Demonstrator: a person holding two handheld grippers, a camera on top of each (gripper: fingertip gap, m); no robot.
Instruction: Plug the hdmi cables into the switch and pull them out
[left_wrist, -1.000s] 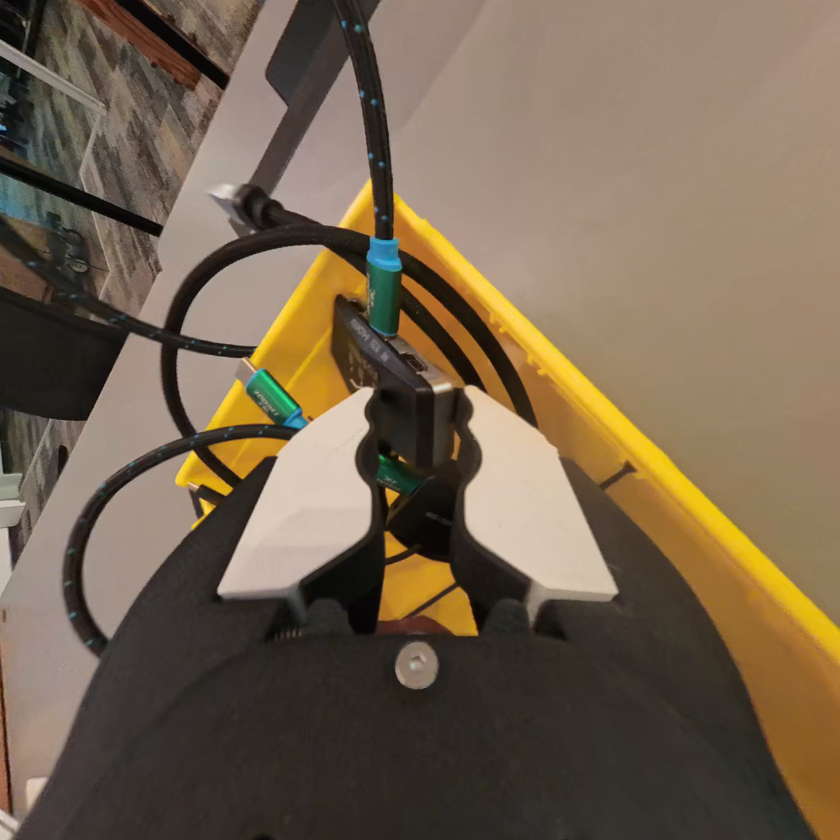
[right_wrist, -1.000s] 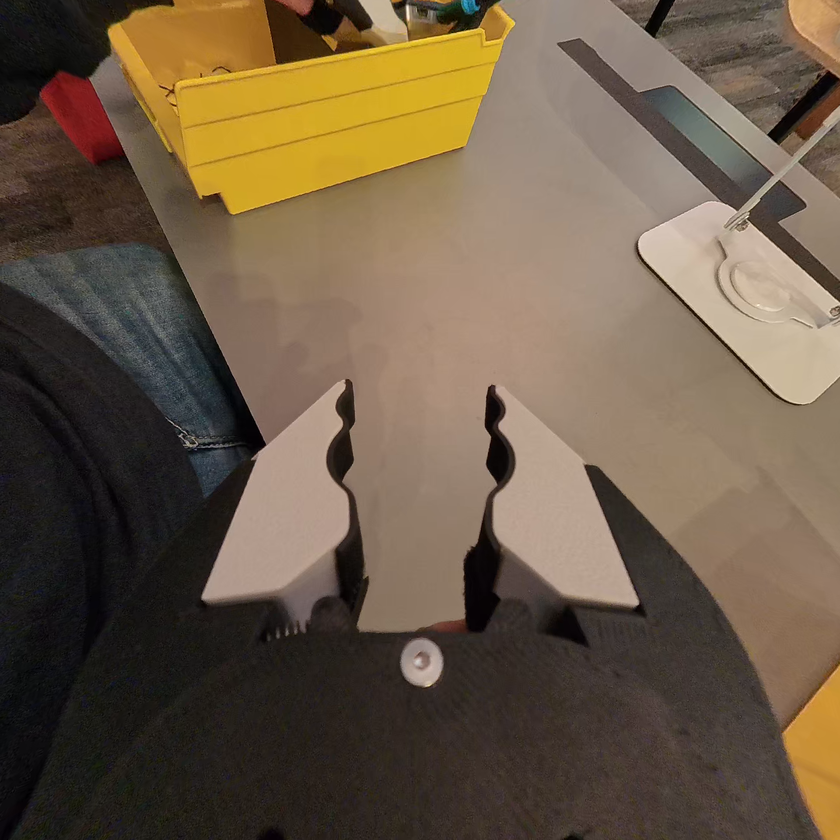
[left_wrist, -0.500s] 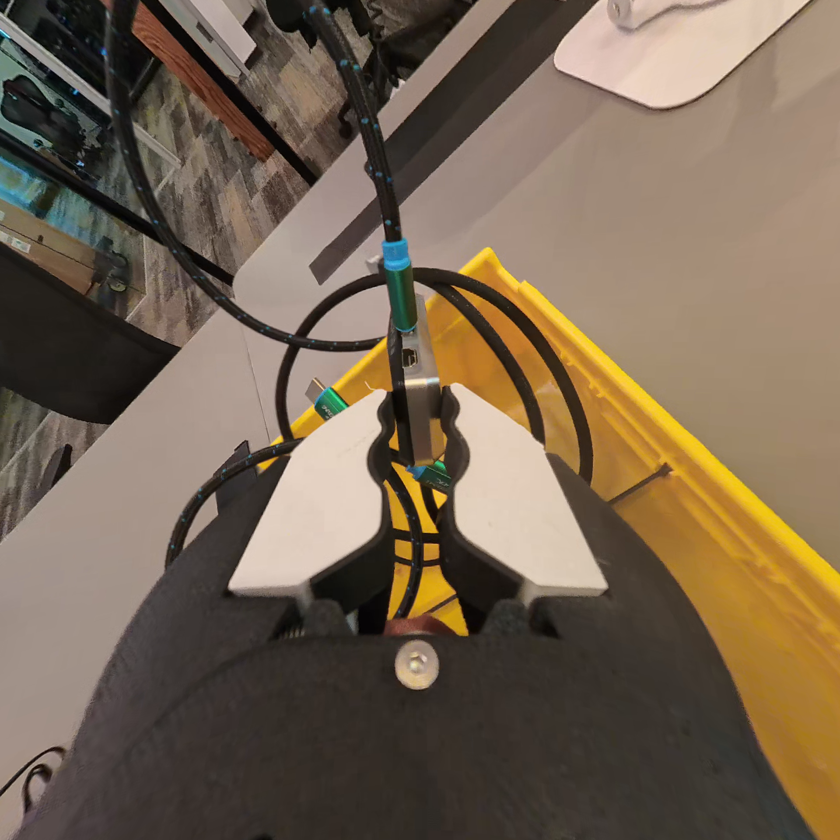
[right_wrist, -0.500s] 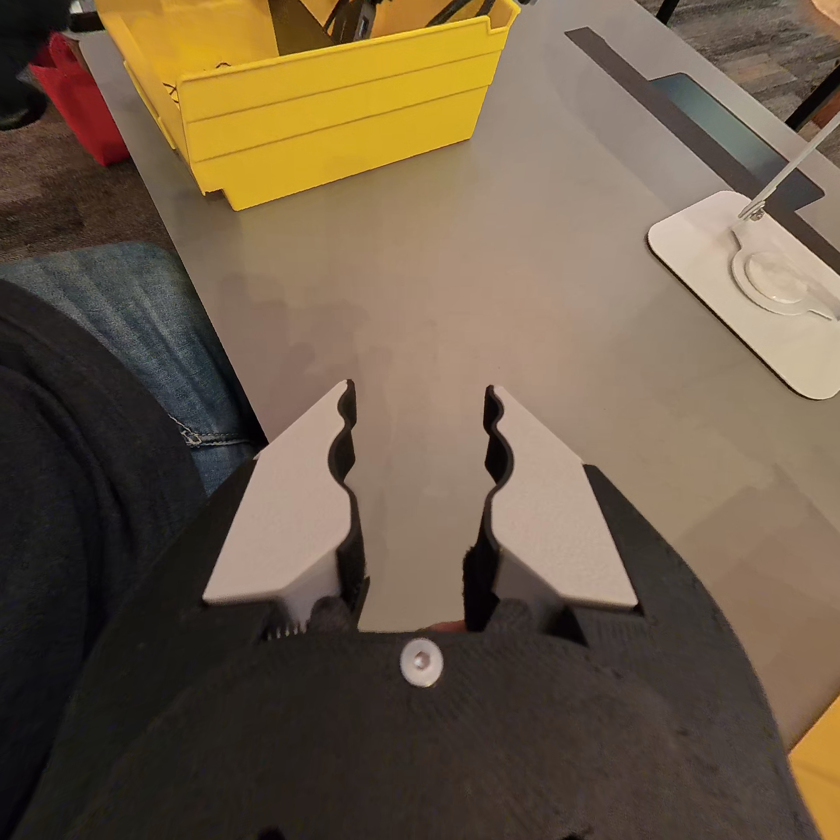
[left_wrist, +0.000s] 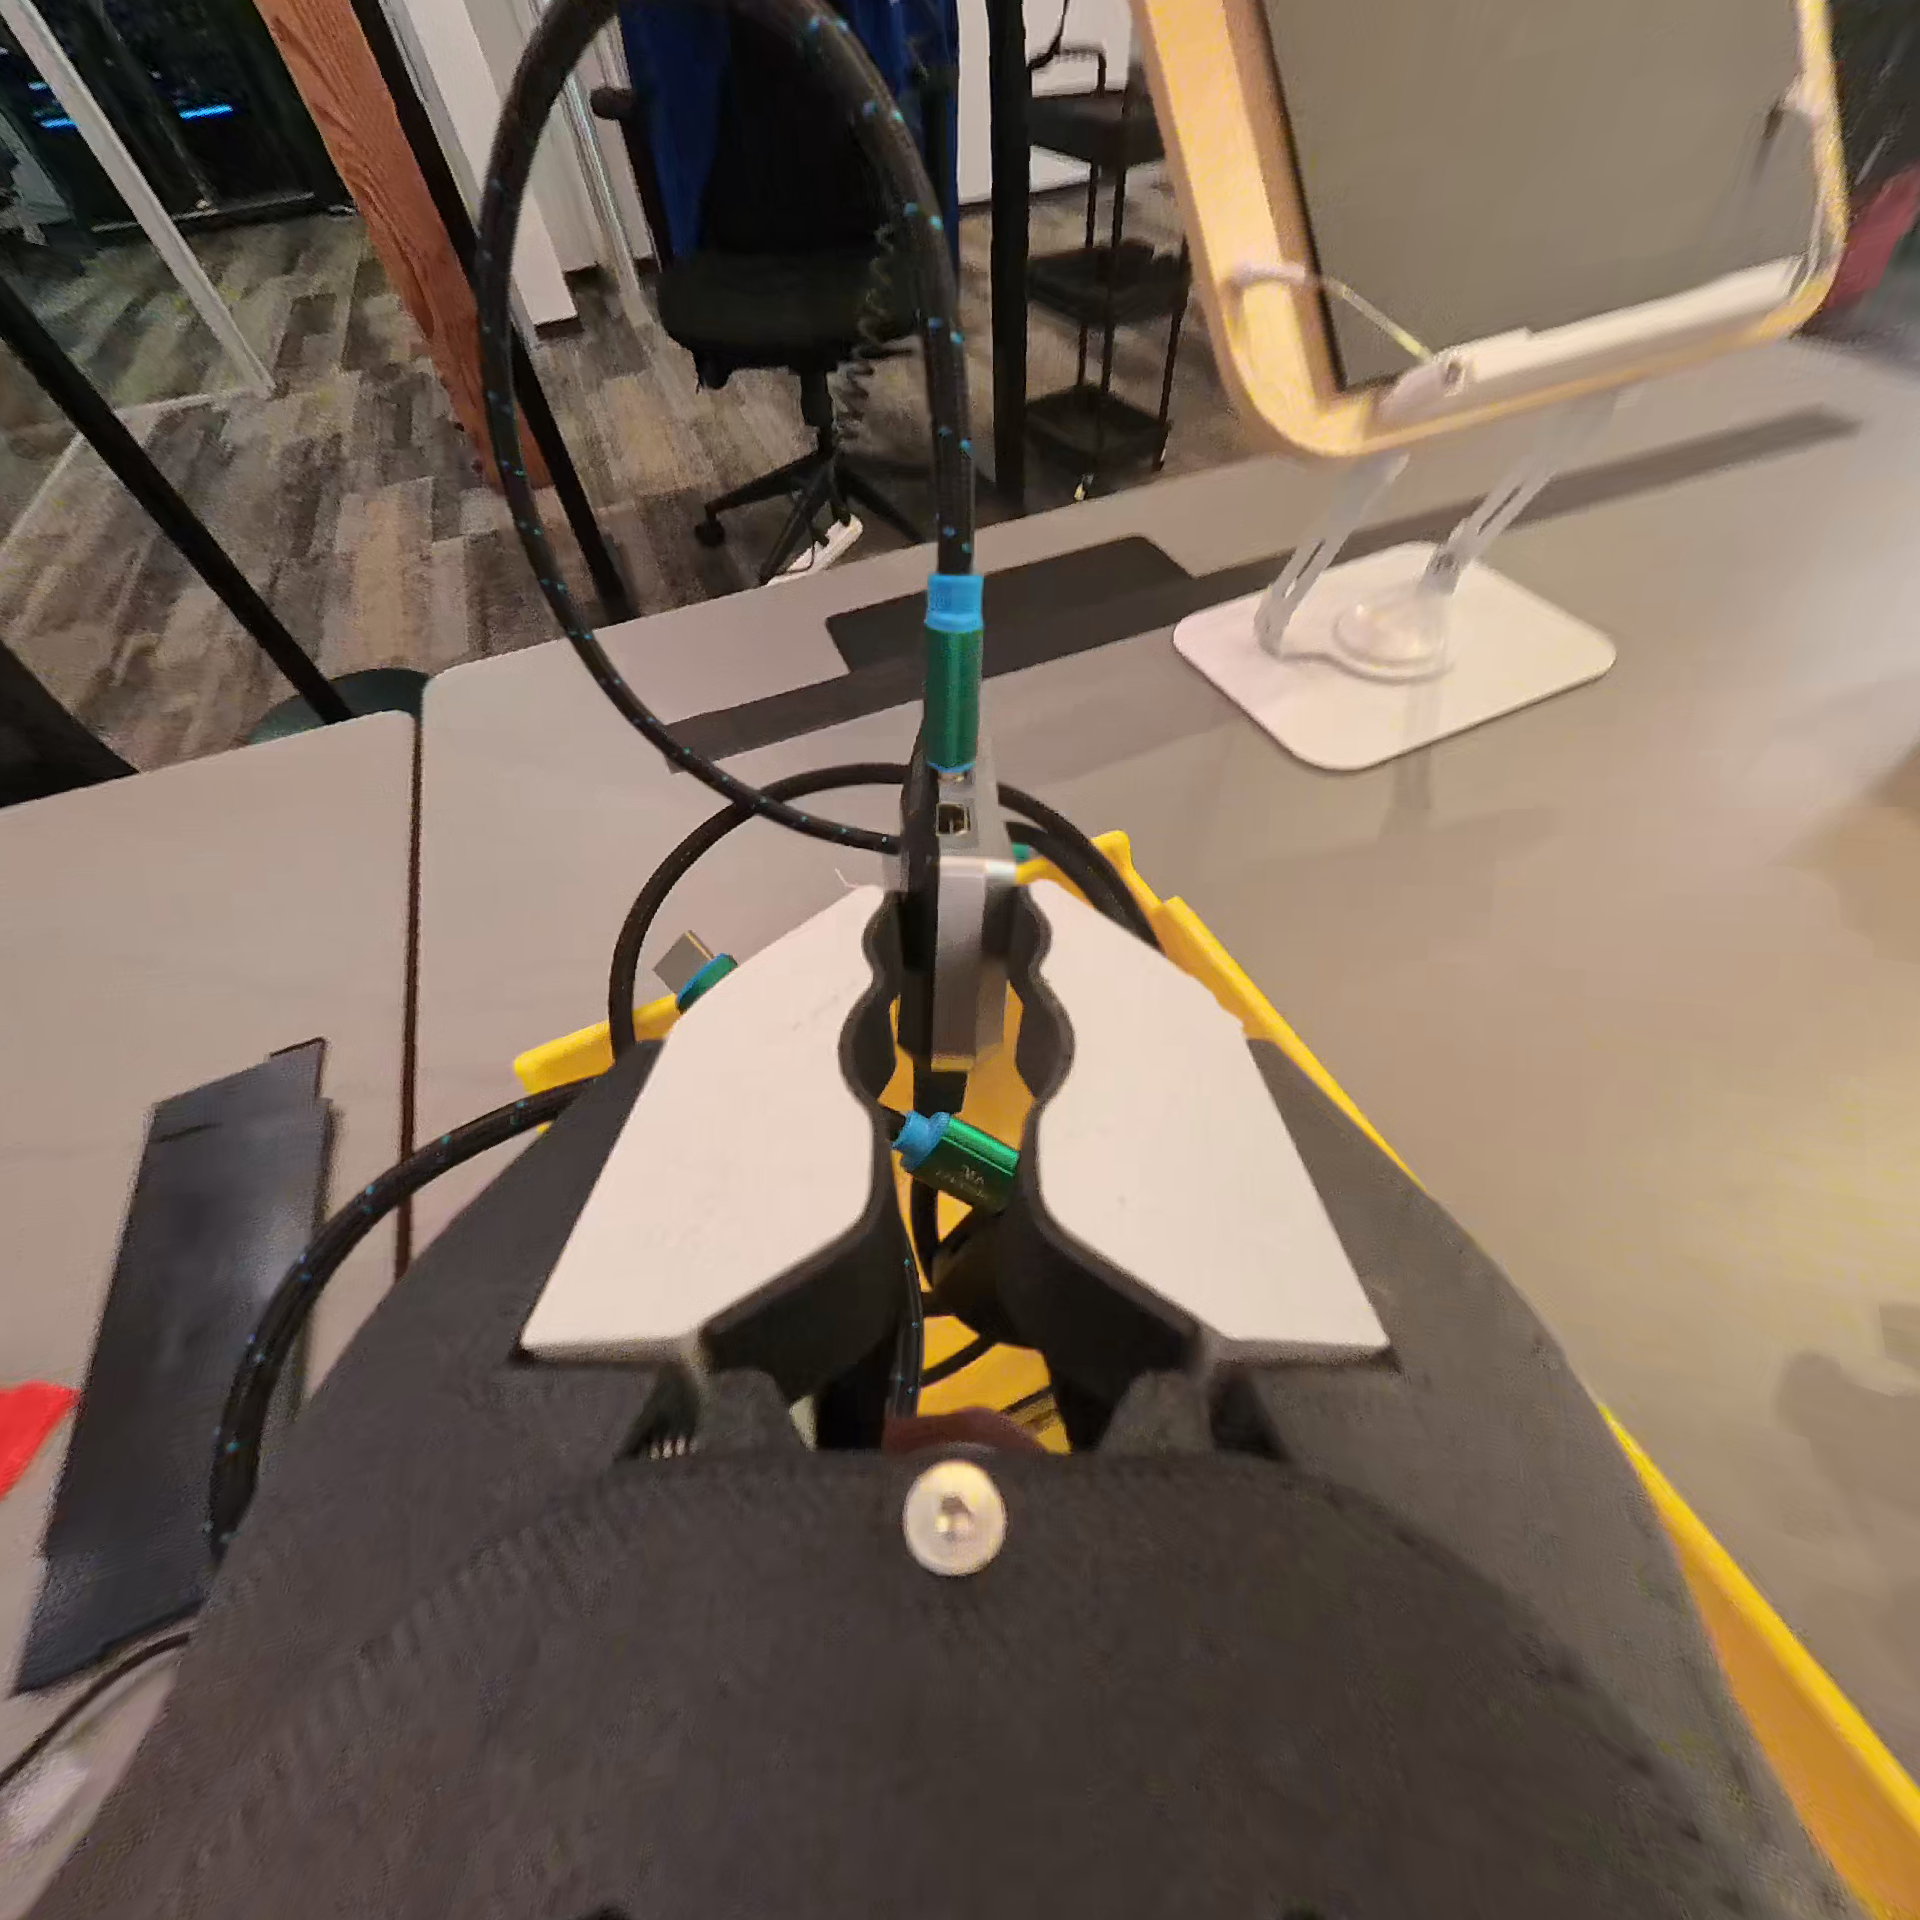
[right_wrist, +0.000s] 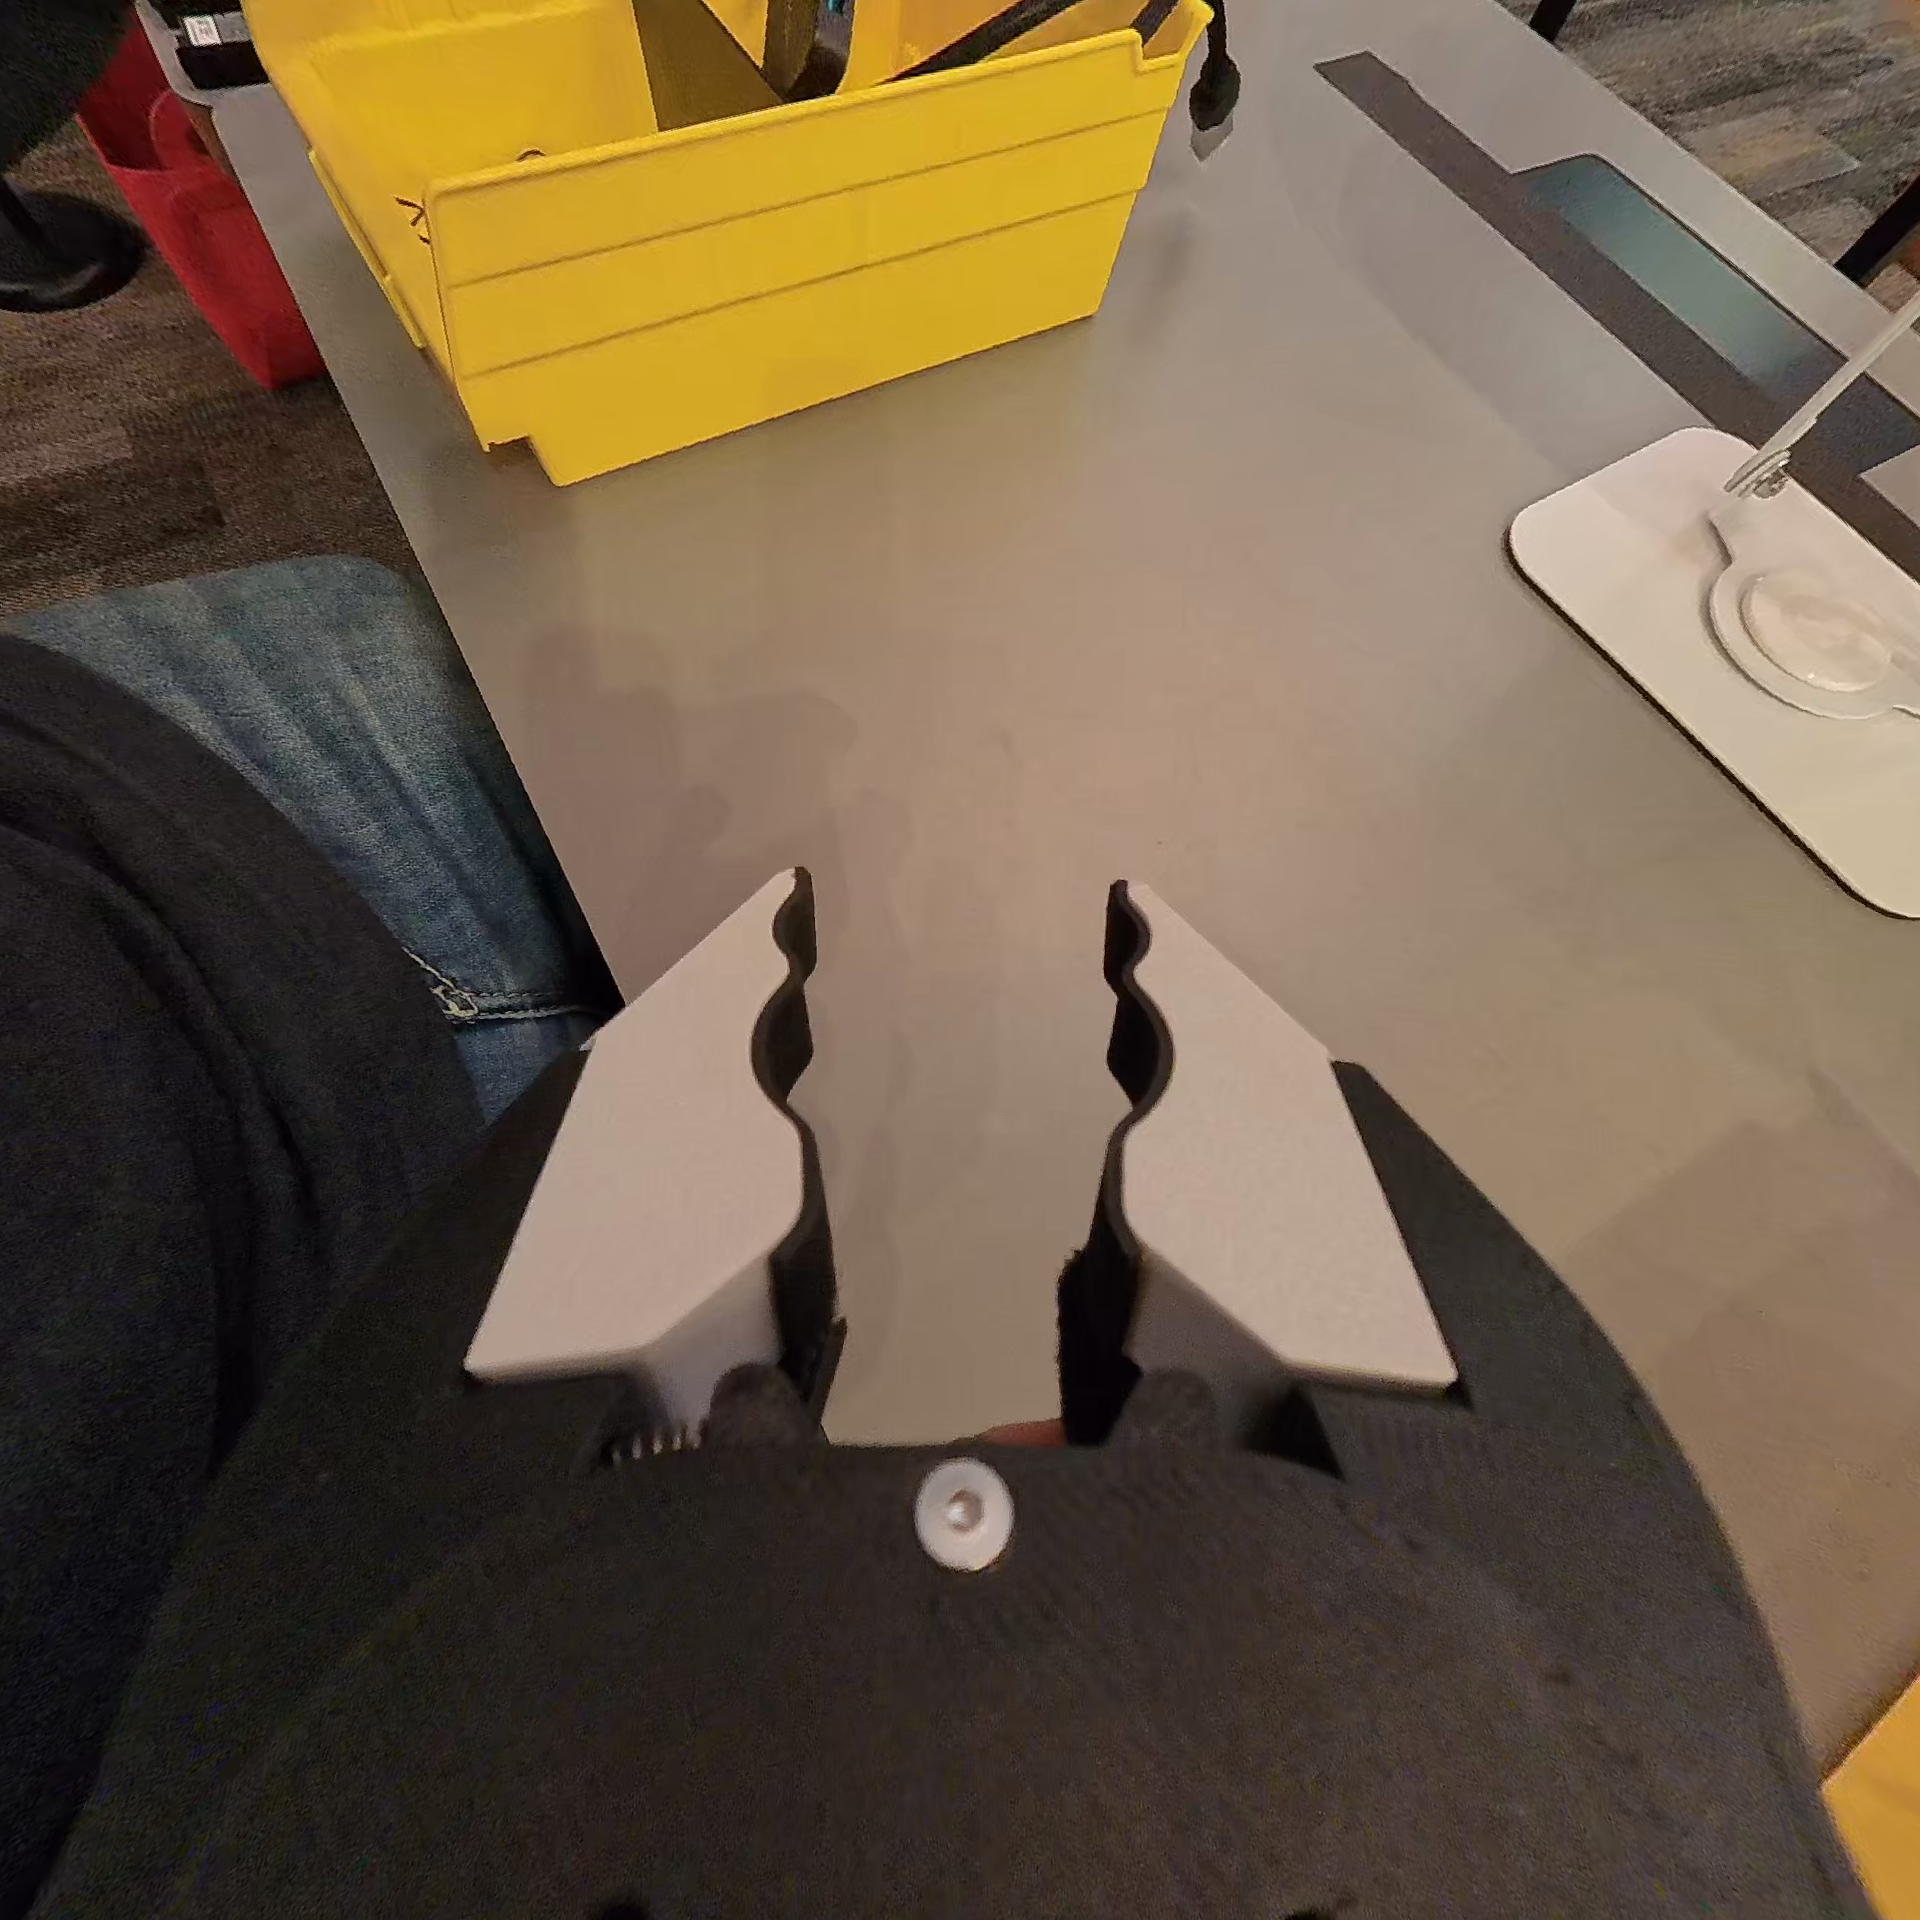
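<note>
Yellow bin (left_wrist: 1195, 940): left wrist view, sits under the left gripper, cable loops spill over its rim.
Left gripper (left_wrist: 951, 966): pinching the HDMI switch (left_wrist: 961, 935) edge-on, lifted above the bin; likely held up so the ports face out for plugging.
Green-blue HDMI plug (left_wrist: 951, 675): seated in the switch's far end, braided cable (left_wrist: 509, 343) arcs up and back down.
Spare port: one empty socket visible just below that plug.
Loose plugs: second green plug (left_wrist: 956, 1153) hangs below the switch between the fingers; third plug (left_wrist: 696, 961) pokes out left, unplugged.
Right gripper (right_wrist: 961, 904): right wrist view, fingers spread, holding nothing, hovers over grey table (right_wrist: 1195, 644), well apart from the bin (right_wrist: 790, 270); probably waiting to take a cable.
White stand base (right_wrist: 1714, 634): far right, uninvolved.
</note>
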